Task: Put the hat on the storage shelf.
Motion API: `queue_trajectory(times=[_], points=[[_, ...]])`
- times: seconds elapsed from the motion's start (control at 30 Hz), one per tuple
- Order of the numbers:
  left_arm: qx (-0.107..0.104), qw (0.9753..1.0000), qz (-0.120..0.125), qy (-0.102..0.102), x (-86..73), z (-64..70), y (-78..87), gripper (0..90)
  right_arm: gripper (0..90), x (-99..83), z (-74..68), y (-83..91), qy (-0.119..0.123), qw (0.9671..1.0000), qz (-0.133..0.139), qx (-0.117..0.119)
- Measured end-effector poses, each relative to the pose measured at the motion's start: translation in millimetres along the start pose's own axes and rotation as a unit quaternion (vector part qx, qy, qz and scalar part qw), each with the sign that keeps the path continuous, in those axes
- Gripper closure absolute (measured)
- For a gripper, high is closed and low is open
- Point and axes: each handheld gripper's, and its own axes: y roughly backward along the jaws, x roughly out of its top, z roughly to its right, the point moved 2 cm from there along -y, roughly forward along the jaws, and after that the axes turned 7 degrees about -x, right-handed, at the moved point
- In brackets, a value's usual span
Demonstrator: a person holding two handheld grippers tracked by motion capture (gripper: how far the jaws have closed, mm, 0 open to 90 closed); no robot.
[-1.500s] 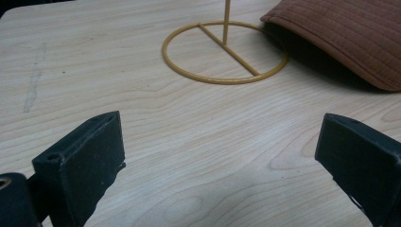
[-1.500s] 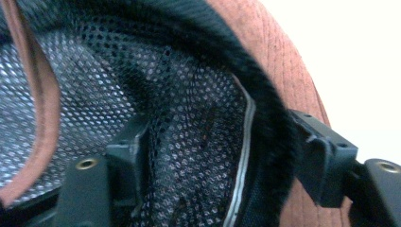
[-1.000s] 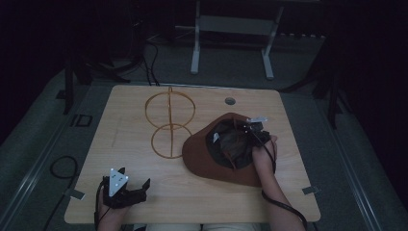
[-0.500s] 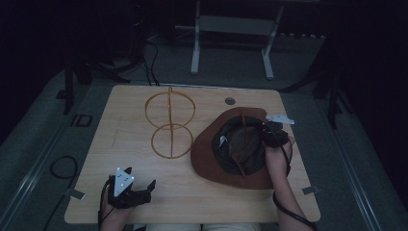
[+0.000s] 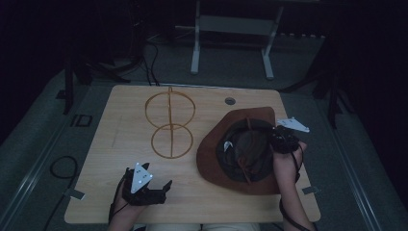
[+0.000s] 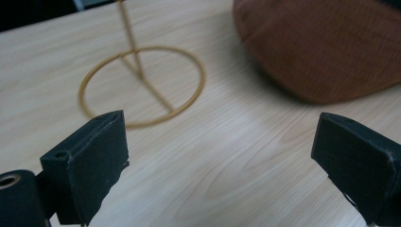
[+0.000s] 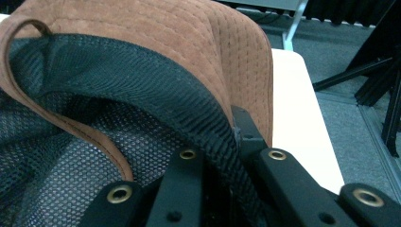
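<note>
— Right gripper view: the right gripper [image 7: 227, 189] is clamped on the brown hat [image 5: 240, 151]'s mesh-lined edge; the hat lies upside down at the table [image 5: 96, 192]'s right.
— Lift it gently toward the wire stand [image 5: 170, 122]; the left gripper [image 5: 153, 192] gapes, idle.

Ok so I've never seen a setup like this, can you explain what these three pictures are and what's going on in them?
A person sits at a wooden table with a hand-held claw tool in each hand. One picture looks down from above the table; the other two come from small cameras riding on each claw, looking along its black jaws. On the table stands a gold wire stand made of two rings on a post, and beside it lies a brown brimmed hat, turned upside down so its dark mesh lining shows. The right claw is shut on the hat at the lining's edge. The left claw rests near the front edge, jaws wide open, holding nothing.
</note>
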Motion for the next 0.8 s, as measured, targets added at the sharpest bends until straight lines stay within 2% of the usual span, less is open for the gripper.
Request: queue_trajectory(times=[0.03, 0.07, 0.2, 0.23, 0.3, 0.33, 0.37, 0.4, 0.43, 0.5, 0.57, 0.7, 0.77, 0.8], points=[[-0.006, 1.0000, -0.001, -0.002, 9.1, 4.4, -5.3, 5.2, 84.5, -1.4, -1.0, 2.1, 0.000, 1.0000, -0.001, 0.001], [-0.006, 1.0000, -0.001, -0.002, 9.1, 4.4, -5.3, 5.3, 84.5, -2.5, -1.8, 2.9, -0.003, 1.0000, 0.000, 0.003], [-0.023, 0.9996, 0.001, -0.019, 33.7, 16.7, -20.7, 5.3, 84.5, -5.6, -3.8, 5.7, -0.002, 1.0000, 0.001, 0.006], [-0.023, 0.9996, 0.001, -0.019, 33.7, 16.7, -20.7, 5.3, 84.5, -5.6, -3.8, 5.7, -0.002, 1.0000, 0.001, 0.006], [-0.035, 0.9991, 0.003, -0.022, 48.6, 23.3, -30.9, 5.8, 84.4, -5.8, -4.7, 8.3, -0.001, 1.0000, 0.002, 0.008], [-0.035, 0.9991, 0.003, -0.022, 48.6, 23.3, -30.9, 5.8, 84.5, -5.4, -4.8, 10.1, 0.001, 1.0000, 0.004, 0.008], [-0.043, 0.9987, 0.003, -0.026, 58.8, 28.1, -37.0, 5.8, 84.5, -4.8, -4.8, 11.5, 0.000, 0.9999, 0.005, 0.011], [-0.043, 0.9987, 0.003, -0.026, 58.8, 28.1, -37.0, 5.8, 84.5, -4.8, -4.8, 11.5, 0.000, 0.9999, 0.005, 0.011], [-0.043, 0.9984, 0.007, -0.035, 69.9, 33.5, -41.3, 5.8, 84.4, -3.6, -5.3, 14.4, 0.004, 0.9999, 0.008, 0.008], [-0.044, 0.9983, 0.009, -0.038, 75.4, 35.9, -43.3, 6.2, 84.5, -2.4, -5.3, 16.5, 0.005, 0.9999, 0.010, 0.011], [-0.048, 0.9978, 0.009, -0.046, 90.0, 41.7, -51.4, 6.4, 84.4, -0.9, -5.5, 18.0, 0.006, 0.9998, 0.012, 0.013], [-0.054, 0.9976, 0.006, -0.043, 102.3, 44.6, -62.4, 7.0, 84.4, 0.9, -7.6, 20.8, 0.010, 0.9997, 0.016, 0.014], [-0.064, 0.9974, 0.004, -0.032, 109.2, 46.9, -70.9, 7.1, 84.4, 1.1, -9.3, 22.5, 0.013, 0.9996, 0.019, 0.017], [-0.063, 0.9974, 0.004, -0.035, 114.3, 51.5, -78.3, 7.1, 84.4, 0.1, -11.0, 24.0, 0.012, 0.9996, 0.020, 0.018]])
